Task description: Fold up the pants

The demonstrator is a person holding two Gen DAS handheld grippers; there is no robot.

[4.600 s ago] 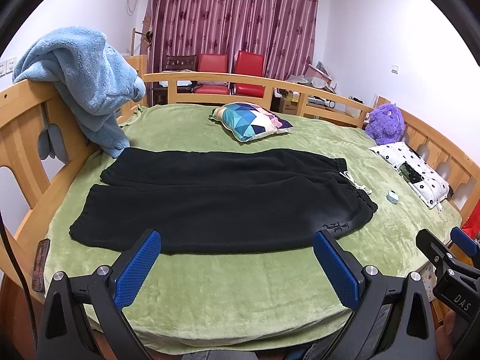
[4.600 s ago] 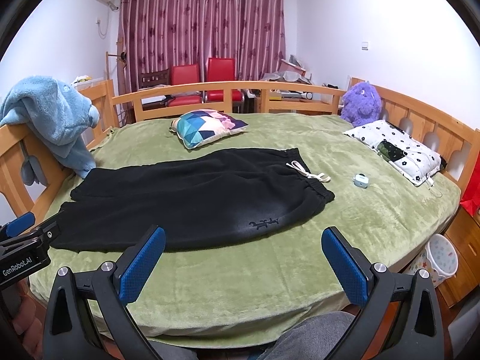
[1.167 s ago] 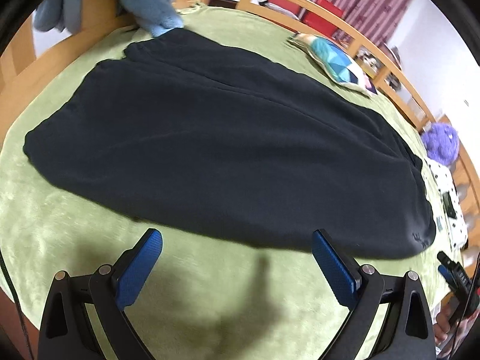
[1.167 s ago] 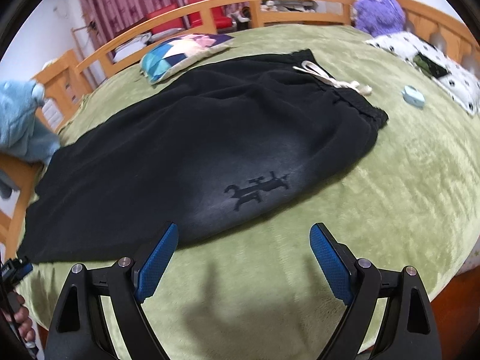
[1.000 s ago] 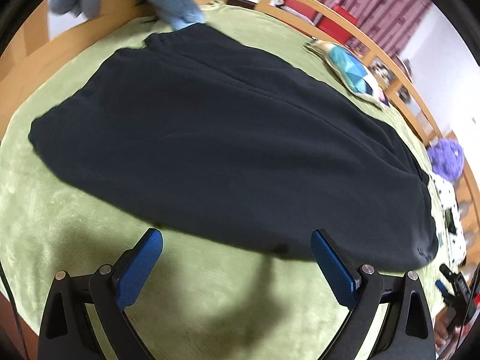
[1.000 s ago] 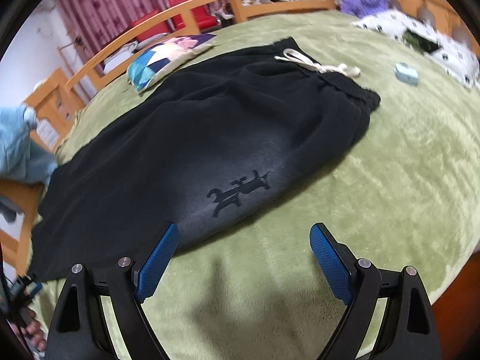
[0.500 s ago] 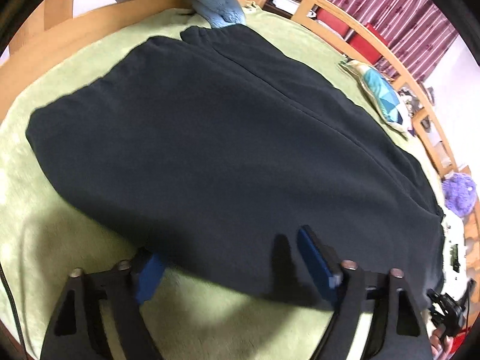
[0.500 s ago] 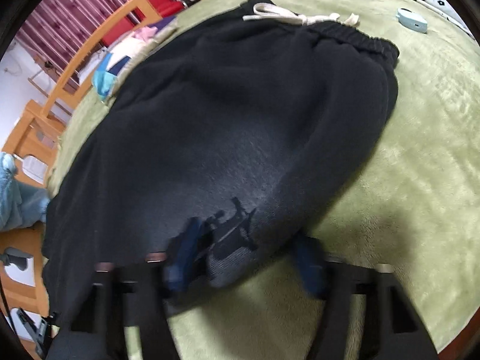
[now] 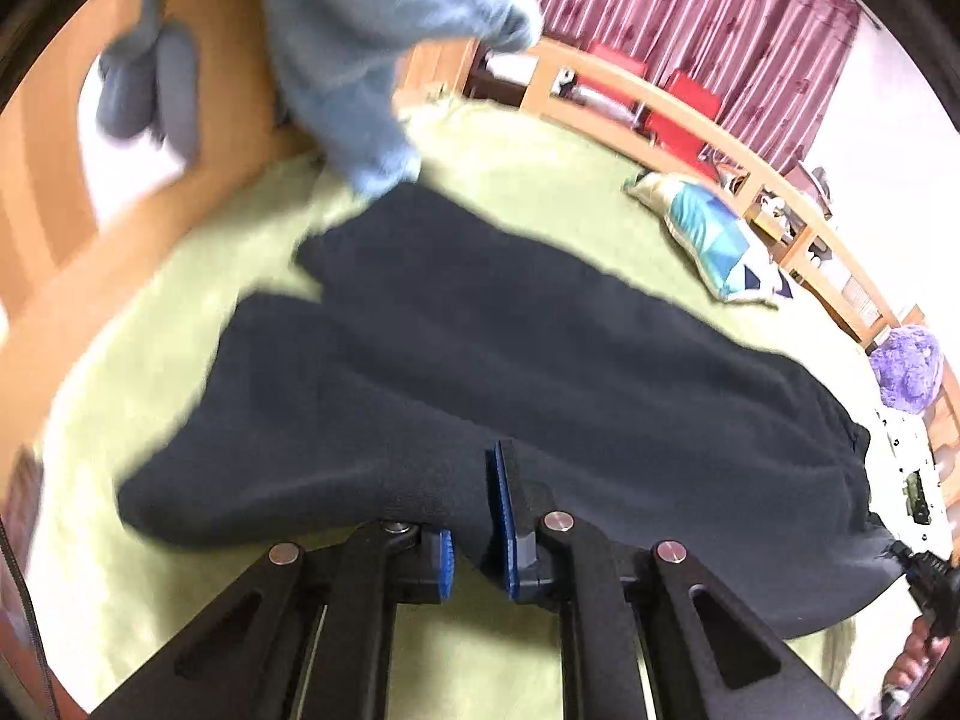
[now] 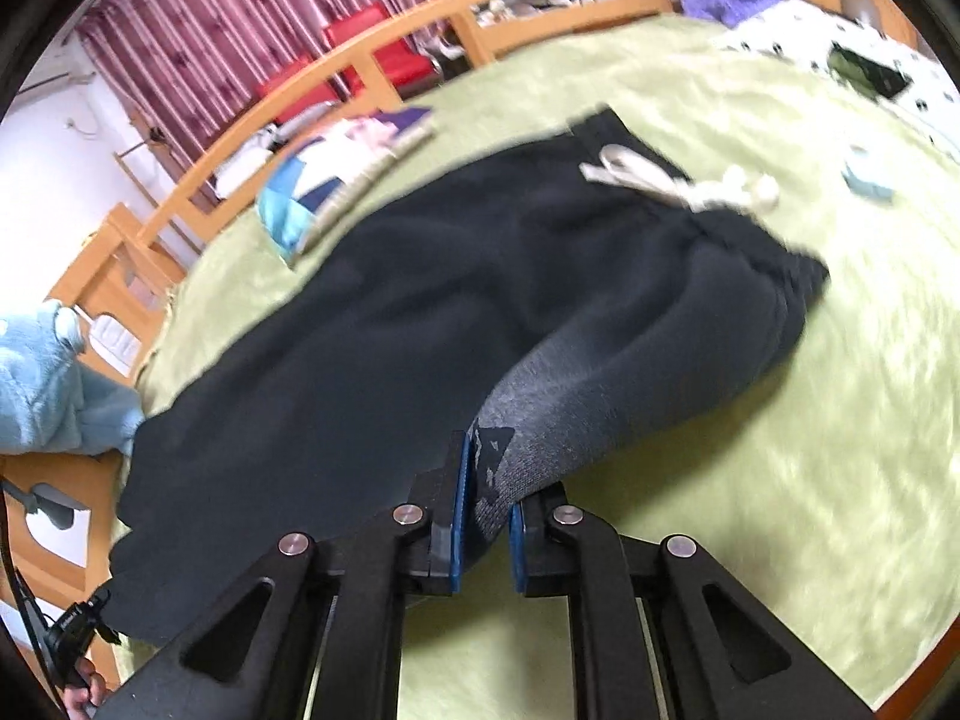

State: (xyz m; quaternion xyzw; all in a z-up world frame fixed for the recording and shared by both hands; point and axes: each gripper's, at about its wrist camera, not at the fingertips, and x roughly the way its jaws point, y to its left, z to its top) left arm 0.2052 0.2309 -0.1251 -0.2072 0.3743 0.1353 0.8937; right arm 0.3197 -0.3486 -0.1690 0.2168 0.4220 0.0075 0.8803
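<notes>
Both sets of fingers have just closed & now clamp the near edge of the black pants (image 9: 540, 360): left gripper (image 9: 474, 534) on the leg side, right gripper (image 10: 483, 516) nr the waistband. Fabric lifts at both pinches; rest lies across the green bed (image 10: 750, 480), drawstring (image 10: 678, 180) toward the far side.

A big bed (image 9: 540, 192) with a wooden rail has a green blanket (image 10: 750, 480) on top. On the blanket lie black pants (image 9: 540, 348), a colorful pillow (image 9: 714, 237), a spotted pillow (image 10: 840, 42) and a purple toy (image 9: 903, 369).
</notes>
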